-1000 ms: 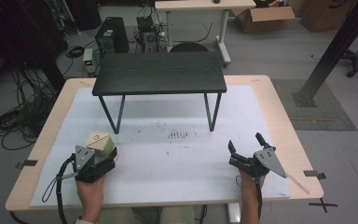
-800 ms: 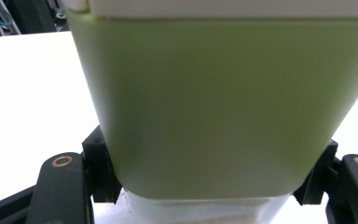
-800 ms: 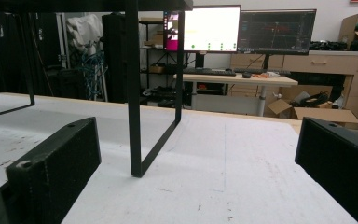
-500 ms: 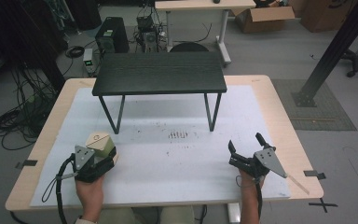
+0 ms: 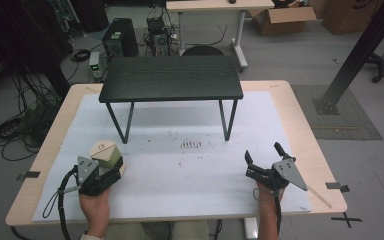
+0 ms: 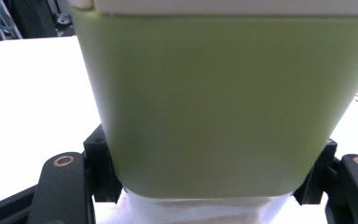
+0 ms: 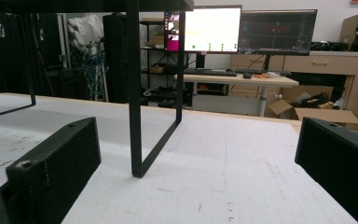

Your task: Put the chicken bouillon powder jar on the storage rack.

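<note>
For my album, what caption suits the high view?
Left gripper shut on a green box, right gripper open on the white mat, before a small black table.

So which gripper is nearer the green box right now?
Left. The left gripper is shut on the green box, jaws on both its sides. The right gripper sits open across the table, far from it.

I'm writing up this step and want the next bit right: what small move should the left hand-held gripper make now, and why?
Probably a short lift straight up. The left hand-held gripper is shut on the green box, its jaws pressing both sides, and the box sits low on the white mat. The right hand-held gripper rests open and apart, so nothing blocks a lift.
</note>
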Demonstrator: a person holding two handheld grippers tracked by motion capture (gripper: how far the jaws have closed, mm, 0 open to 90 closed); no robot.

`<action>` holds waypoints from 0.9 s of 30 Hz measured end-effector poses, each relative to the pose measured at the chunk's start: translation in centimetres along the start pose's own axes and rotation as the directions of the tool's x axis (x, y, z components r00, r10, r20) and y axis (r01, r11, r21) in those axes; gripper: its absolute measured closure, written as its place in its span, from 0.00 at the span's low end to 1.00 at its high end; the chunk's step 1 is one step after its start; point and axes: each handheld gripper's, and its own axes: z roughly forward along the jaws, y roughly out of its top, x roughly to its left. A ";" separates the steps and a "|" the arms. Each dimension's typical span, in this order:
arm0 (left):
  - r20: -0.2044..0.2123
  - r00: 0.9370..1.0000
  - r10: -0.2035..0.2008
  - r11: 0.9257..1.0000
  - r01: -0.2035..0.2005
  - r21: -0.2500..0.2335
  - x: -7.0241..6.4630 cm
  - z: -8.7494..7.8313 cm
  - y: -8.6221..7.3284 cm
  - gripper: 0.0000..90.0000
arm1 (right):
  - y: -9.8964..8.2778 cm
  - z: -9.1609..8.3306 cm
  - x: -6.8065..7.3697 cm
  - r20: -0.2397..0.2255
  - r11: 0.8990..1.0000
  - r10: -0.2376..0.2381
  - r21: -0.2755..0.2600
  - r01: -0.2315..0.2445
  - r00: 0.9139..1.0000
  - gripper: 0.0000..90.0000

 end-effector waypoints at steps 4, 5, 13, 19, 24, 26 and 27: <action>-0.009 1.000 0.008 0.999 -0.008 -0.045 0.3 -0.6 0.4 0.33 | 0.0 0.0 0.0 0.000 1.000 0.000 0.000 0.000 1.000 0.00; -0.009 1.000 0.008 0.999 -0.008 -0.045 0.3 -0.6 0.4 0.33 | 0.0 0.0 0.0 0.000 1.000 0.000 0.001 0.000 1.000 0.00; 0.005 1.000 -0.005 0.992 0.005 -0.125 0.9 -1.7 1.9 0.33 | 0.0 0.0 0.0 0.000 1.000 0.001 0.002 -0.001 1.000 0.00; 0.015 1.000 -0.012 0.988 0.014 -0.152 1.0 -2.3 3.3 0.33 | 0.0 0.0 0.0 0.000 1.000 0.001 0.001 -0.001 1.000 0.00; 0.020 1.000 -0.007 0.986 0.010 -0.164 0.8 -2.6 4.5 0.33 | 0.0 0.0 0.0 0.000 1.000 0.000 0.002 0.000 1.000 0.00; 0.020 1.000 -0.006 0.986 0.009 -0.167 0.8 -2.6 4.7 0.33 | 0.0 0.0 0.0 0.000 1.000 0.000 0.002 0.000 1.000 0.00; 0.021 1.000 -0.007 0.985 0.011 -0.172 0.7 -2.7 5.0 0.33 | 0.0 0.0 0.0 0.000 1.000 0.000 0.002 0.000 1.000 0.00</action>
